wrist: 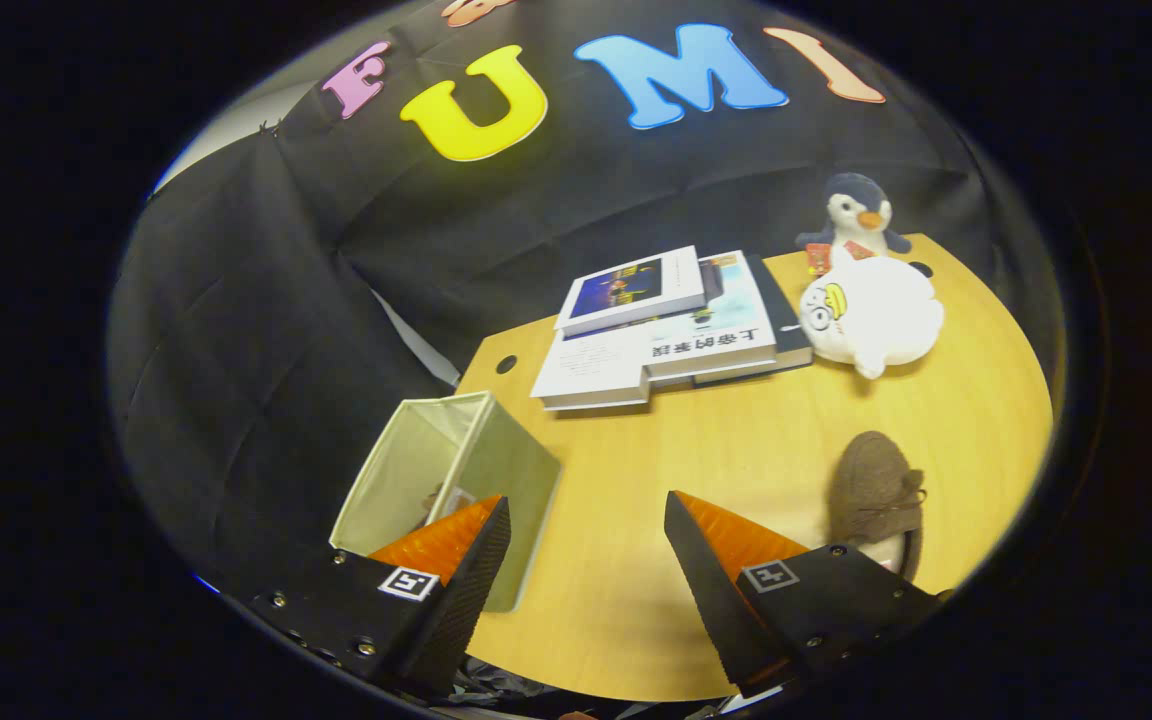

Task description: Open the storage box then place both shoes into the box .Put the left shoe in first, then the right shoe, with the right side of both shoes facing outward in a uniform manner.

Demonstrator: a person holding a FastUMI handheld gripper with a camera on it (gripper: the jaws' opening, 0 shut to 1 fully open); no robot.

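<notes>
The tongs [586, 525] are hanging above a wooden table [736, 440], their two fingers [476, 560] spread wide apart and gripping nothing, with bare tabletop showing in the gap between them.

Just behind the tip of the left finger, a storage box [456, 470] is standing at the table's near left corner. It is a pale, soft-sided box, open at the top, and part of a dark shape is showing inside it near the bottom, too hidden by the finger to identify for certain.

Just beyond the right finger, a brown lace-up shoe [876, 490] is lying on the table, its near end partly covered by the finger's body. The shoe and the box are sitting well apart, on opposite sides of the tongs.

Further back, toward the middle of the table, a loose stack of books [666, 330] is lying flat. Beside the books on the right, a round white plush toy [871, 315] is resting, and a small penguin toy [858, 215] is standing upright just behind it, near the table's far edge.

Black cloth [336, 280] is hanging behind the table as a backdrop.
</notes>
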